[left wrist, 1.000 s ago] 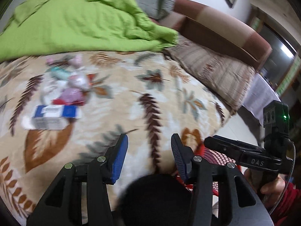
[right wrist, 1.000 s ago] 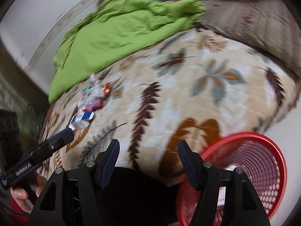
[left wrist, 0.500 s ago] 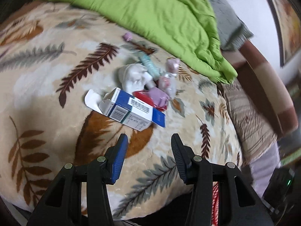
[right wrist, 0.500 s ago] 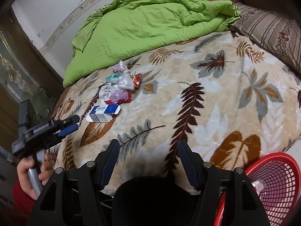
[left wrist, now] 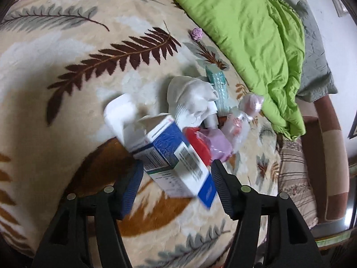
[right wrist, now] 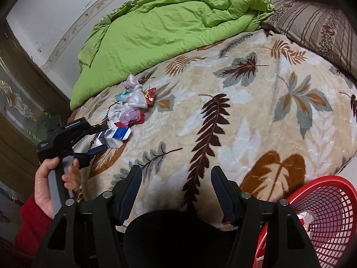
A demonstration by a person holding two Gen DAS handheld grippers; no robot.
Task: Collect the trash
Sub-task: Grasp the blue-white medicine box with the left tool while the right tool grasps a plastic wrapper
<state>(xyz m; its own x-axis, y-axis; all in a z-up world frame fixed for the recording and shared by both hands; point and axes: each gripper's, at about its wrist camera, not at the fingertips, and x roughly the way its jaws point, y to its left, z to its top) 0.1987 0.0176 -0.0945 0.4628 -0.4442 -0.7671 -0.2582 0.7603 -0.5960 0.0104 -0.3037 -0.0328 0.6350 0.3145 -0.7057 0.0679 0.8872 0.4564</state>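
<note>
A blue-and-white carton [left wrist: 176, 163] with its flap open lies on the leaf-patterned blanket [left wrist: 67, 89], at the near edge of a small trash pile. My left gripper [left wrist: 176, 178] points down at it. Its jaws are opening, with the carton between the fingers and the pads not pressing on it. Behind the carton lie a red wrapper [left wrist: 198, 143], a purple wrapper [left wrist: 218, 147], crumpled white tissue [left wrist: 191, 98], a teal packet [left wrist: 218, 89] and a clear bag [left wrist: 243, 116]. My right gripper [right wrist: 176, 183] hangs open and empty over the blanket's near edge. The right wrist view shows the left gripper [right wrist: 103, 137] at the carton [right wrist: 116, 134].
A red mesh basket [right wrist: 330, 212] stands on the floor at the lower right, with some trash inside. A green quilt [right wrist: 167, 22] is bunched behind the pile. A striped pillow [right wrist: 312, 26] lies at the far right. A small purple ball [left wrist: 196, 33] sits apart near the quilt. A hand [right wrist: 49, 178] holds the left gripper.
The left gripper rolled, swung over to the trash pile and came down on the carton, which now sits between its wider-spread fingers. The right gripper turned slightly from the basket toward the bed.
</note>
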